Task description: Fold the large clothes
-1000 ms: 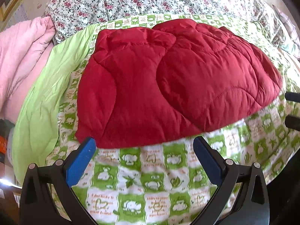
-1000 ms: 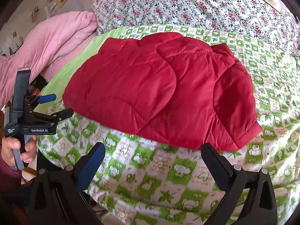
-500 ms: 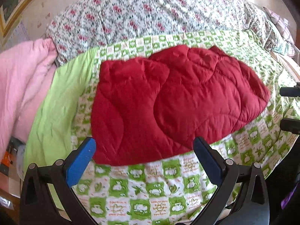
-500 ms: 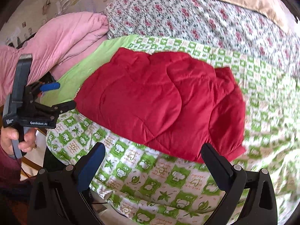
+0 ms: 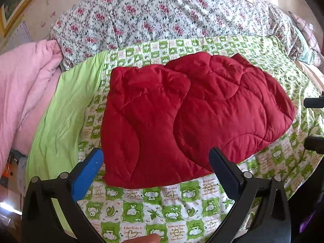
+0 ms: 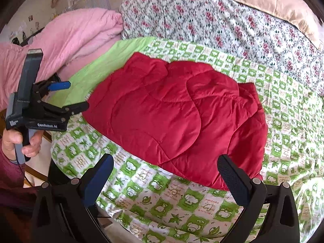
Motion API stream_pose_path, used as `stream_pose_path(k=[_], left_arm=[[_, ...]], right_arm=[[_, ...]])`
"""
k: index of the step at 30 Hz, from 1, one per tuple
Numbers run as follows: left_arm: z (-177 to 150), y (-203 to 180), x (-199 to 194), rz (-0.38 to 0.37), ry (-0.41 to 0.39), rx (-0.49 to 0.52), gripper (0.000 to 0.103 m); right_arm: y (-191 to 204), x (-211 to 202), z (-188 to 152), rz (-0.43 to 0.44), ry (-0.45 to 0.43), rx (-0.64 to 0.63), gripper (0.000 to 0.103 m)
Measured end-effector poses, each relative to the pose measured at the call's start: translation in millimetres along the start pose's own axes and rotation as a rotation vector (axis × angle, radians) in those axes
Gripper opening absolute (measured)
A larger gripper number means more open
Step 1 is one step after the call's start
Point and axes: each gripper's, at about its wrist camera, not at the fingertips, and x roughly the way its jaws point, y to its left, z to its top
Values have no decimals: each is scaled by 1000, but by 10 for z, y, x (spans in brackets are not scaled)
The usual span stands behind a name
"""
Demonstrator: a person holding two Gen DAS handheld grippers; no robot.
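I see the red quilted jacket (image 5: 188, 117) lying folded into a rounded, puffy slab in the middle of the bed, its smooth, faintly shiny shell crossed by curved stitch lines that swell into soft lobes. One padded panel overlaps another along a scalloped seam (image 6: 194, 109), and the near hem makes a blunt, thick edge. It rests on a green-and-white checked quilt (image 5: 154, 206) printed with small cartoon animals and leaves; that cover has a plain lime-green side (image 5: 58, 121) turned up along the jacket's left. A floral duvet (image 5: 162, 18) in red, grey and white is bunched in a long ridge past the jacket, a crumpled pink comforter (image 6: 66, 34) is heaped to the left, and a beige pillow (image 6: 271, 2) lies at the far corner.

My left gripper (image 5: 157, 172) is spread wide, blue-faced fingers (image 5: 87, 174) apart and clear of the fabric, hanging just short of the jacket's near edge. My right gripper (image 6: 166, 180) is equally wide apart above the checked quilt, holding nothing. From the right wrist view I can see the person's hand (image 6: 22, 141) wrapped round the left tool's handle, with a dark red sleeve (image 6: 10, 174) below it
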Motion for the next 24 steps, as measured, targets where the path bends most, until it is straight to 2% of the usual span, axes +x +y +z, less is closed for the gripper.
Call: stream_pose_path(k=[13, 24], left_arm=[[135, -25, 247, -28, 23, 8, 103], [325, -81, 395, -42, 20, 30, 103]], right_arm=[[-170, 334, 101, -5, 60, 19, 103], [-306, 420, 308, -18, 65, 12, 103]])
